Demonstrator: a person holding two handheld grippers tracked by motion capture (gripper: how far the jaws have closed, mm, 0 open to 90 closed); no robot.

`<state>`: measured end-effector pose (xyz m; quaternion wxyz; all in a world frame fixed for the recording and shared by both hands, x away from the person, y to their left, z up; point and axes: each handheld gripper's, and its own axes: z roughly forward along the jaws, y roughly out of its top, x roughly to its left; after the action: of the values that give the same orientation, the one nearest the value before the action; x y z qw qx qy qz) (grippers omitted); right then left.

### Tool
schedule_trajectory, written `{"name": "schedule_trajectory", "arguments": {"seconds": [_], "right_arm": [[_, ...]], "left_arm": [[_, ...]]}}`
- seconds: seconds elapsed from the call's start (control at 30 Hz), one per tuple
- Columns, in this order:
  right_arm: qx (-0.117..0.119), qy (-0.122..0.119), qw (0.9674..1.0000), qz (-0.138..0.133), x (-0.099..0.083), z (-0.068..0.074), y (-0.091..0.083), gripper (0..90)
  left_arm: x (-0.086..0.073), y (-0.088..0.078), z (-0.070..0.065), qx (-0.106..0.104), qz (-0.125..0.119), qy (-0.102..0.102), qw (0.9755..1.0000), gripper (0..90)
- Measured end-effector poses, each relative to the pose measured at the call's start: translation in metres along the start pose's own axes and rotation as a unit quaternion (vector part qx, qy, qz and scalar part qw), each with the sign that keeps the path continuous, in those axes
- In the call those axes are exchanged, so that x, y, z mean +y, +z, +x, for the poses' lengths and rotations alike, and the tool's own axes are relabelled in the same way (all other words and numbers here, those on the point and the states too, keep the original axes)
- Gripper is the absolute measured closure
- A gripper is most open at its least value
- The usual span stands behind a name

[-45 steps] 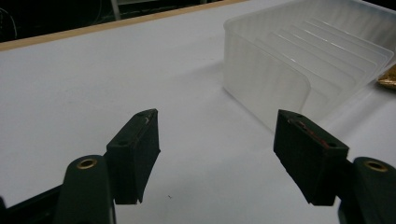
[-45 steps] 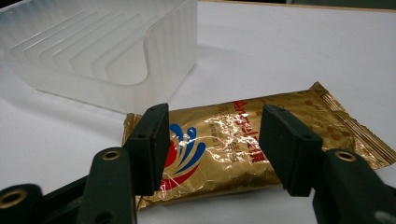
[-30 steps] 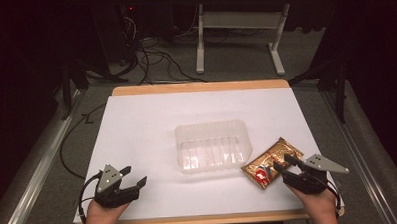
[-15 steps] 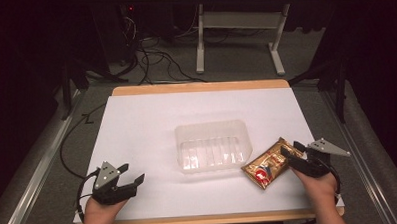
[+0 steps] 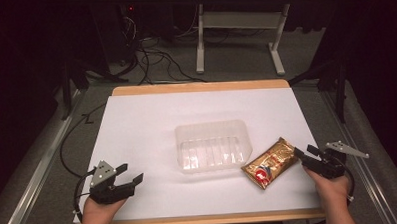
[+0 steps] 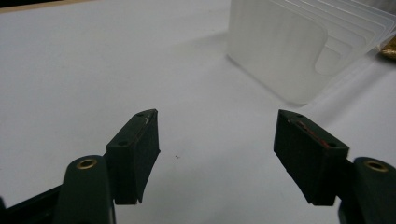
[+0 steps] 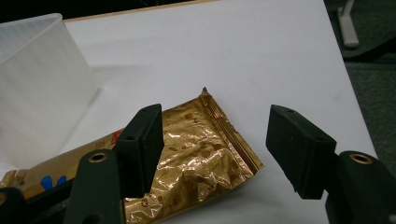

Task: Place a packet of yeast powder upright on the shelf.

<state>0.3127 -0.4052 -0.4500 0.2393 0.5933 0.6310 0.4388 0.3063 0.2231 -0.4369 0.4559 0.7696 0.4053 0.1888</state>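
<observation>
Gold foil snack packet (image 5: 269, 162) lies flat on white table top (image 5: 152, 123), near right front, angled diagonally w/ its red-and-blue printed end toward the person and its crimped far end toward the table's right edge. Its left long side sits just beside the clear plastic tray (image 5: 212, 145), which stands open side up at mid-table; can't tell if packet and tray touch.

Right gripper (image 5: 304, 153) is held in right hand (image 5: 332, 183) at table's right front edge, jaws spread wide, nothing between them. Jaw tips sit just off the packet's right end in the high view. In the right gripper view the packet (image 7: 196, 154) lies below and between the jaws, crinkled foil w/ crimped seal edge showing, and the tray's frosted wall (image 7: 39, 88) rises at upper left. Can't tell if either jaw touches the foil.

Left gripper (image 5: 130, 174) is in left hand (image 5: 97, 215) at left front corner, well apart from tray and packet. Jaws spread, empty, over bare white surface. Left gripper view: tray (image 6: 299, 46) at upper right, ribbed base visible through its side, w/ a sliver of gold (image 6: 388, 49) at far right edge.

Wood strip edges the table front and back. Cables (image 5: 154, 58) and a white table frame (image 5: 238, 25) on the dim floor beyond.
</observation>
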Motion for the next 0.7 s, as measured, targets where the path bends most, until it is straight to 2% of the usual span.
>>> {"name": "schedule_trajectory", "arguments": {"seconds": [0.07,0.17,0.3,0.4,0.57,0.7], "right_arm": [[0.008,0.010,0.9999,0.002,0.000,-0.004,0.002,37.0],[0.021,0.037,0.9991,0.008,-0.001,-0.010,0.006,35.8],[0.039,0.082,0.9956,0.022,-0.004,-0.021,0.013,36.2],[0.051,0.115,0.9913,0.041,-0.008,-0.028,0.019,37.8],[0.083,0.172,0.9805,0.047,-0.011,-0.036,0.024,40.8],[0.095,0.192,0.9752,0.058,-0.015,-0.037,0.026,41.9]], "left_arm": [[-0.001,0.001,0.000,0.004,-0.001,-0.002,1.0000,29.6],[-0.003,0.003,0.001,0.013,0.002,-0.006,0.9999,29.3],[-0.003,0.004,0.001,0.021,0.006,0.010,0.9997,30.1],[-0.005,0.004,-0.002,0.022,0.007,0.009,0.9997,30.1],[-0.004,0.006,-0.009,0.013,0.011,0.035,0.9992,30.1],[-0.005,0.006,-0.013,0.014,0.015,0.036,0.9992,30.0]]}}
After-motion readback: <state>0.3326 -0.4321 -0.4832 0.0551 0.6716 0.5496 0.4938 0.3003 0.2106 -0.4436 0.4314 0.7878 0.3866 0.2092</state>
